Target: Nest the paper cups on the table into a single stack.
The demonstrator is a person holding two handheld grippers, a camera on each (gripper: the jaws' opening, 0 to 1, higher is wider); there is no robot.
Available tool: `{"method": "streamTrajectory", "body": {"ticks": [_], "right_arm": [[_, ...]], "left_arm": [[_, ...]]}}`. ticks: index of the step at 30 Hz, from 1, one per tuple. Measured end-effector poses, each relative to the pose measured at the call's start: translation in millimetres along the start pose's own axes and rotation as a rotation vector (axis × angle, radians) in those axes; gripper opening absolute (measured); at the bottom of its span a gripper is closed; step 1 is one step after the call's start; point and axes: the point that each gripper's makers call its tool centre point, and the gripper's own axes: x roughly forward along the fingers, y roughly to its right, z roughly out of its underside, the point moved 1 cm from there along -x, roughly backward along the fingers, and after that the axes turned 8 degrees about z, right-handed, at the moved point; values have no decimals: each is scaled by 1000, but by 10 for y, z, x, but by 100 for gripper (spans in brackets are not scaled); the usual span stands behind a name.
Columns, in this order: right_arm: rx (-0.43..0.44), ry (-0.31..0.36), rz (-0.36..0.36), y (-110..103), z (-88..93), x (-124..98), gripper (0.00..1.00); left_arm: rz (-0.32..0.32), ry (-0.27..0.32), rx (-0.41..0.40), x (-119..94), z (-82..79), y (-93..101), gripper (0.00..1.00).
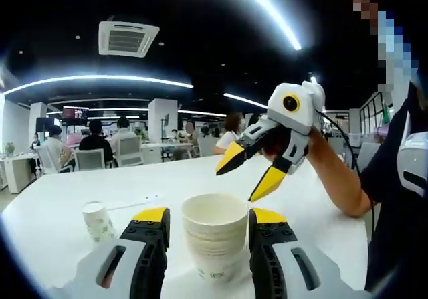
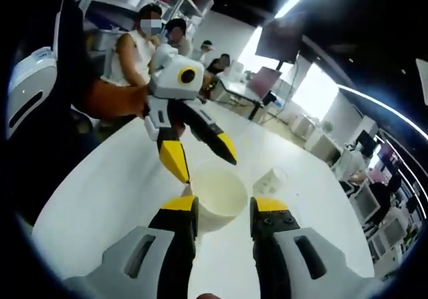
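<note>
A stack of nested white paper cups (image 1: 214, 235) stands on the white table (image 1: 60, 205), between the yellow tips of my left gripper (image 1: 208, 216). That gripper is open, with a slight gap at the stack's left side. A single printed cup (image 1: 99, 220) stands apart to the left. My right gripper (image 1: 249, 176) hangs open above and beyond the stack. In the right gripper view the stack (image 2: 217, 190) sits just ahead of my open right gripper (image 2: 225, 205), the left gripper (image 2: 200, 158) spreads over its rim, and the single cup (image 2: 271, 178) stands to the right.
A person's forearm (image 1: 334, 172) rests on the table's right side behind the right gripper. Beyond the table's far edge, people sit at desks and chairs (image 1: 90, 155). A bare stretch of table (image 2: 107, 192) lies left of the stack.
</note>
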Motion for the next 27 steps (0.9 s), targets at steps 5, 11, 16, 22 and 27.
{"method": "streamTrajectory", "body": {"ticks": [5,11,16,22,27], "right_arm": [[3,31,40,-9,-200,-27,31],[-17,64,99,-23,-399,-35,31],[29,56,168,3,-372,-28,31],[146,114,283,-5,-418,-170,32],[268,188,355,-118,-404,-314,36]], "left_arm": [[-27,15,1,-190,-25,-9,50],[-79,36,-1,-450,-58,-58,54],[-108,62,-11,-604,-87,-75,57],[-141,62,-2,-707,-36,-21,64],[-144,49,2,-831,36,85,66]]}}
